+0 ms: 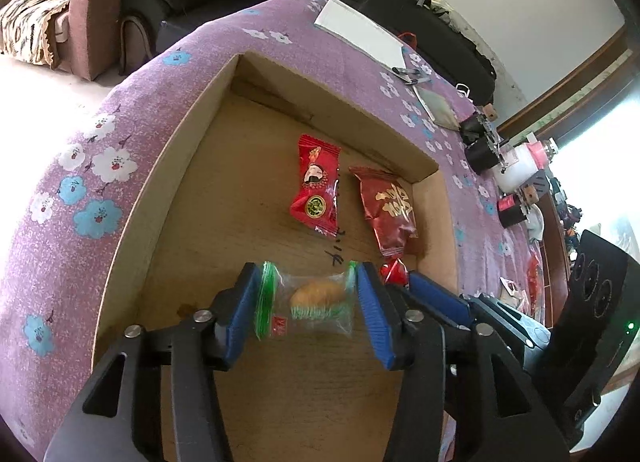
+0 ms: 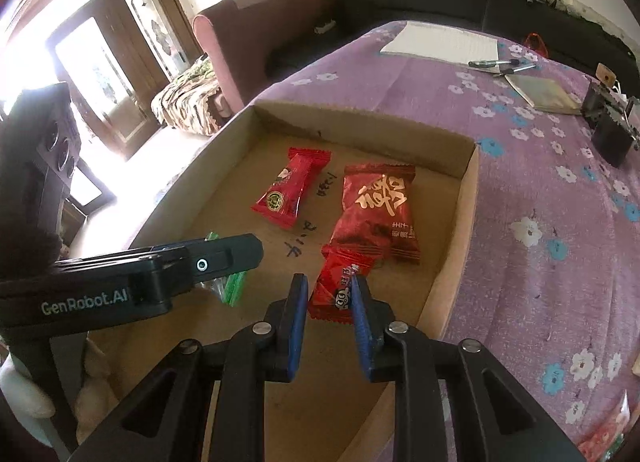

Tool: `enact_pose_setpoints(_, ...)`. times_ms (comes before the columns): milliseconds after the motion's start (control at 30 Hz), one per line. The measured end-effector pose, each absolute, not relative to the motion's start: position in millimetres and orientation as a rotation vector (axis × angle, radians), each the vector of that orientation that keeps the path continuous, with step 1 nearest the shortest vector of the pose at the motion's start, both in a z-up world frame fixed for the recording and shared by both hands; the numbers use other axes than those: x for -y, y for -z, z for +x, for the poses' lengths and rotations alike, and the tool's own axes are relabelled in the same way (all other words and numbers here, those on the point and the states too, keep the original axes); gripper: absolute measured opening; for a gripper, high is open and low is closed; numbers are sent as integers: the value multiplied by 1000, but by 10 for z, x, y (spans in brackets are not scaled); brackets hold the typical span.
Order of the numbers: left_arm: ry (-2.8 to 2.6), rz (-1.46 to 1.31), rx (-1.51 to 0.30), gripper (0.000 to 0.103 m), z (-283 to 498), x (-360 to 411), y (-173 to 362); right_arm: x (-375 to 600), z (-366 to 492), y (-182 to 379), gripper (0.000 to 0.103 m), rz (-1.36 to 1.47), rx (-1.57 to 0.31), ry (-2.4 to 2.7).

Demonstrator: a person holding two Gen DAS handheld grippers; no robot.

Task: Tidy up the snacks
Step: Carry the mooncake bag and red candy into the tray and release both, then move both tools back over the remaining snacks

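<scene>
My left tongs [image 1: 308,302] straddle a clear packet with a small cake [image 1: 310,304], the blue pads at its crimped ends; I judge the hold slack, so the packet could slide askew. My right tongs [image 2: 329,302] stand narrow, pinching a small red packet [image 2: 340,290] low over the cardboard box [image 2: 460,230]. If I let go there it may land on the dark red bag [image 2: 376,210] just beyond. The two tongs are close and could knock together. Inside the box lie that bag and a red sweet [image 2: 290,190], side by side.
</scene>
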State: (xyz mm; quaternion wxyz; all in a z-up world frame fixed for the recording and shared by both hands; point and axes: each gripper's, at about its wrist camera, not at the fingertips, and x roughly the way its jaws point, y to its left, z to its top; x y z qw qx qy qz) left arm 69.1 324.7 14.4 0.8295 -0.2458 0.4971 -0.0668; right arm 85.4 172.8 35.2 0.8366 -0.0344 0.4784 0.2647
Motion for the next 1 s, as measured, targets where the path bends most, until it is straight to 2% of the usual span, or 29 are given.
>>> enact_pose_setpoints(133,135,-543,-1053,54,679,-3279,-144,-1694,854,-396,27,-55,-1006,-560)
enact_pose_setpoints(300,121,-561,-1031,54,610,-3299,-215,-1585,795,-538,28,-29,-977,-551)
enact_pose_setpoints(567,124,-553,-939,54,266,-3169,-571,-1207,571,-816,30,49,-921,-541)
enact_pose_setpoints(633,137,-557,-926,54,159,-3064,-649,-1036,482,-870,35,80,-906,-536)
enact_pose_setpoints(1000,282,-522,-897,54,-375,-2259,-893,408,-15,-984,37,241,-826,-393)
